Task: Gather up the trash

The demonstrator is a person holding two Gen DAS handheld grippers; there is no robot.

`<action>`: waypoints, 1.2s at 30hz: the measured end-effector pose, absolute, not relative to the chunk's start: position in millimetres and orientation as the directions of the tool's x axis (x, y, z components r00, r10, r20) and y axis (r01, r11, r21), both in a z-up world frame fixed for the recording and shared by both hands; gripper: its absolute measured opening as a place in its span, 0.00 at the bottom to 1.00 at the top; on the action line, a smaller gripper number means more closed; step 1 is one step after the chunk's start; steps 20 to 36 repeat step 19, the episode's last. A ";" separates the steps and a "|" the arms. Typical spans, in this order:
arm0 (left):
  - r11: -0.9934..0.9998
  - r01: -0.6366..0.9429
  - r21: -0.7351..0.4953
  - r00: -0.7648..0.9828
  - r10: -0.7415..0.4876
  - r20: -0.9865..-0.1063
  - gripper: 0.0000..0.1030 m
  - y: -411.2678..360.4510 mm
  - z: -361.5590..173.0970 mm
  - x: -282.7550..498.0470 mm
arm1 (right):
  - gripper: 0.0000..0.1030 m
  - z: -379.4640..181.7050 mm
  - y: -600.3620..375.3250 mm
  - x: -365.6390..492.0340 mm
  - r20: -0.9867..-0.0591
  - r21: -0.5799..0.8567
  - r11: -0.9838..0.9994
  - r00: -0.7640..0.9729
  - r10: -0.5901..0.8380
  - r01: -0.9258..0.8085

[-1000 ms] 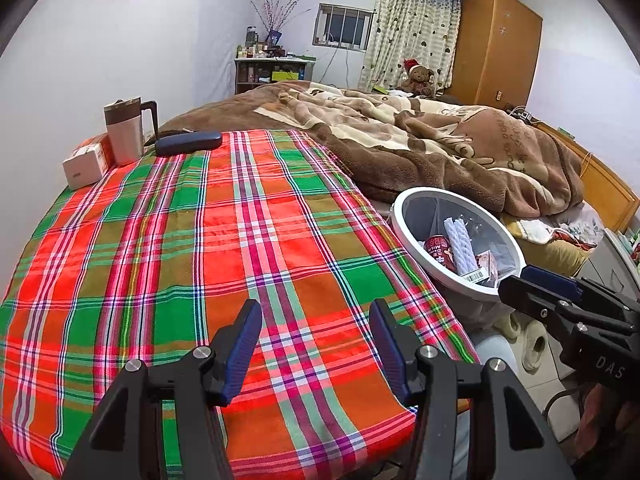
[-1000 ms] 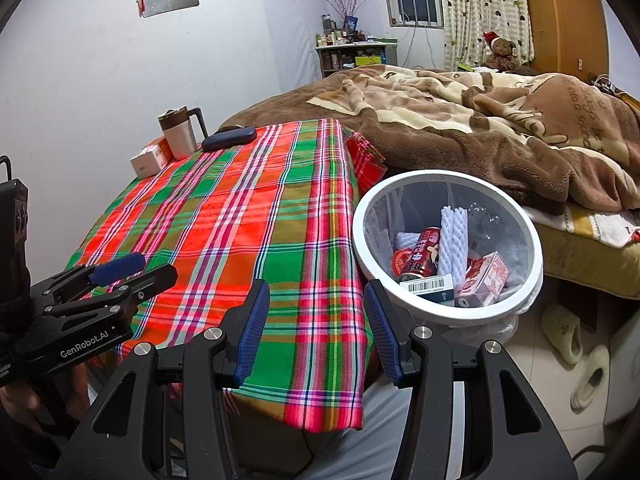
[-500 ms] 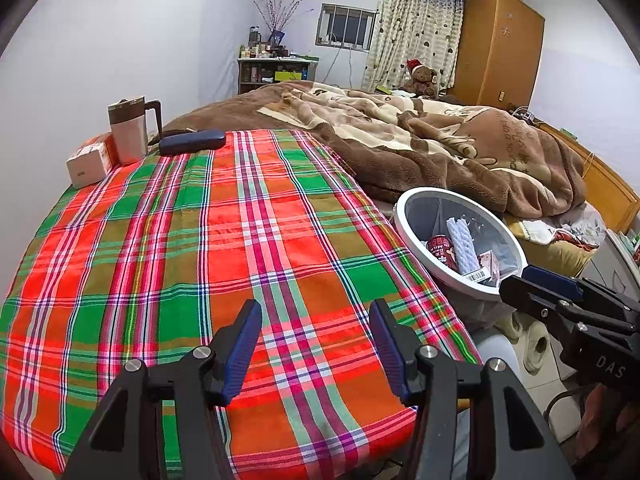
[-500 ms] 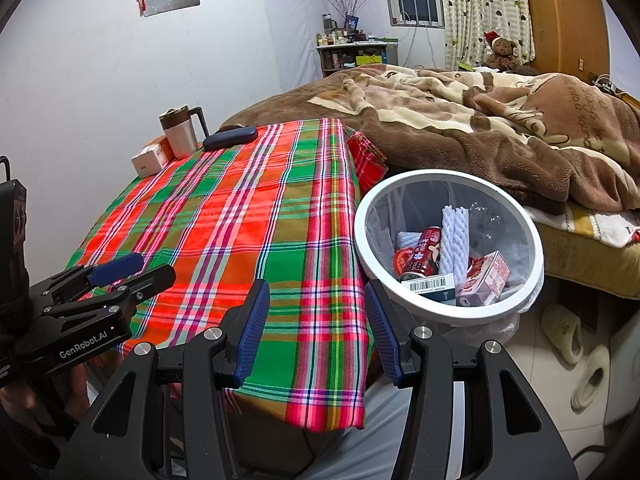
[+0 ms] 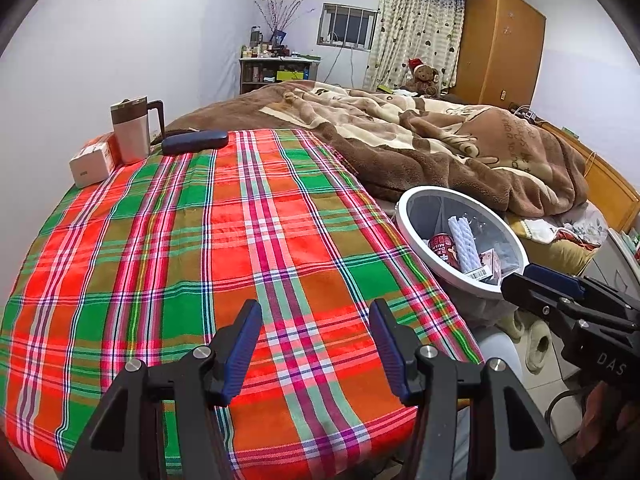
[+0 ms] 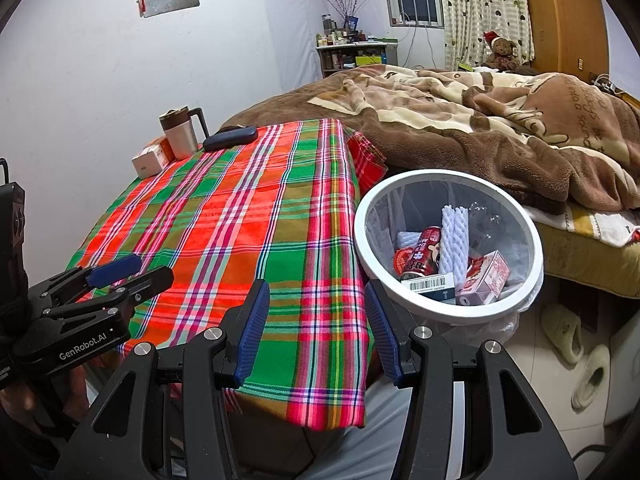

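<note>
Trash bin: white-rimmed, bag-lined, on the floor touching the right edge of the plaid table, between table and bed.
Change vs 1.0 s ago: almost none; left view shifted slightly, mug and bin sit a bit lower/right in frame. Right view effectively unchanged.
Left gripper: jaws spread wide, nothing between them, hovering over the table's near edge, pointing along the tabletop.
Right gripper: jaws spread wide, empty, held at the table's near right corner, bin just beyond its right finger.
Bin contents: red can, white ribbed foam sleeve, barcode-labelled packet, small red-and-white carton.
Table far-left corner: mug, small white-orange box, dark blue case.
Tabletop: no loose trash visible.
</note>
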State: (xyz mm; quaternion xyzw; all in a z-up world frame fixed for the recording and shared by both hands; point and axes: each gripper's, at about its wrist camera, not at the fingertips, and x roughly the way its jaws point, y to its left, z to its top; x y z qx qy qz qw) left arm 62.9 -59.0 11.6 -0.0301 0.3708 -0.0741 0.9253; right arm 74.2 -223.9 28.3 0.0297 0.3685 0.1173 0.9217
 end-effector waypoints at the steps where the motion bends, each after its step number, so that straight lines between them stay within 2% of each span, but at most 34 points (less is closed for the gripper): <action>1: 0.988 0.112 -0.108 0.714 -0.156 -0.683 0.54 -59.1 11.7 62.8 | 0.49 28.5 -223.4 73.9 -0.673 0.141 0.971 0.701 0.238 -0.195; 36: 0.990 0.095 -0.100 0.704 -0.138 -0.697 0.54 -58.1 8.9 64.4 | 0.49 26.8 -222.3 72.7 -0.677 0.144 0.970 0.695 0.242 -0.198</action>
